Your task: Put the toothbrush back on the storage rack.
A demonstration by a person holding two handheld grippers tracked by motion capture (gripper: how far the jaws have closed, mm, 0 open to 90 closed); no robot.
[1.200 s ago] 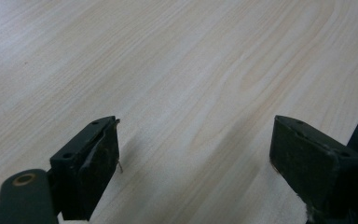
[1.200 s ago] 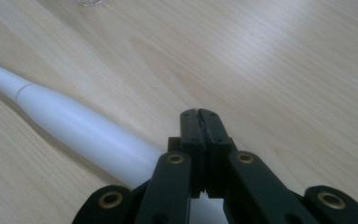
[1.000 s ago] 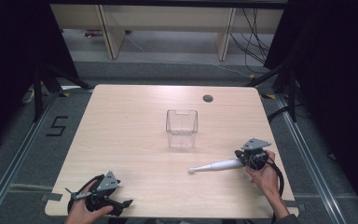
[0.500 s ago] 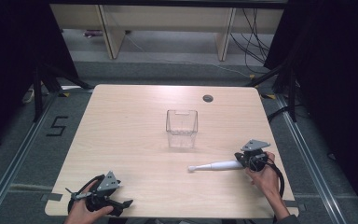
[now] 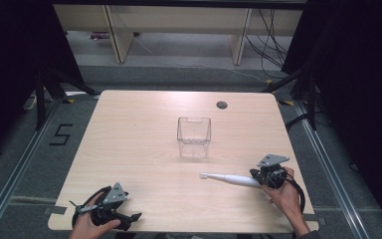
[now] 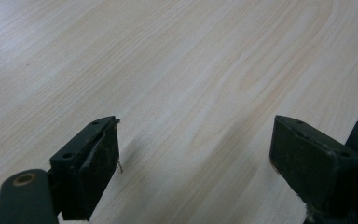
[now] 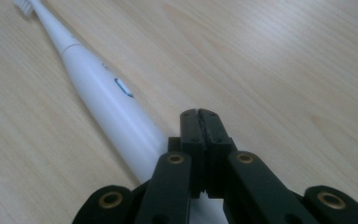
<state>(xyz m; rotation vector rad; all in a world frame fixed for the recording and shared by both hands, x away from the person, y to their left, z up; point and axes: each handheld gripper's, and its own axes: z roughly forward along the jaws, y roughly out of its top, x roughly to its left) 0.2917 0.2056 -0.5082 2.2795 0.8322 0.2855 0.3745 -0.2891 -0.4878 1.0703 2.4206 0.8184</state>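
Two grippers sit at the near edge of the table [image 5: 144, 114], one at each corner. The landmark taken is the clear box [image 5: 194, 137], which stands upright and open-topped near the table's middle.

The toothbrush [image 5: 229, 179] lies flat on the table, nearer the person than the box and to its right, well apart from it. Its bristle head points toward the left side of the table, roughly below the box's right wall; its thick handle end reaches the right gripper [image 5: 268, 175]. In the right gripper view the toothbrush [image 7: 93, 93] runs from the upper left down past the left side of the right gripper [image 7: 199, 114] and passes under its linkage; a button shows on the handle. The jaws there are pressed together with nothing between the pads; the toothbrush lies beside them, not in them. Whether the gripper body touches the handle cannot be told.

The left gripper [image 5: 110, 208] rests far to the left of the box, close to the near edge, held in a hand. In the left gripper view its jaws stand spread wide over bare wood, with nothing between them.
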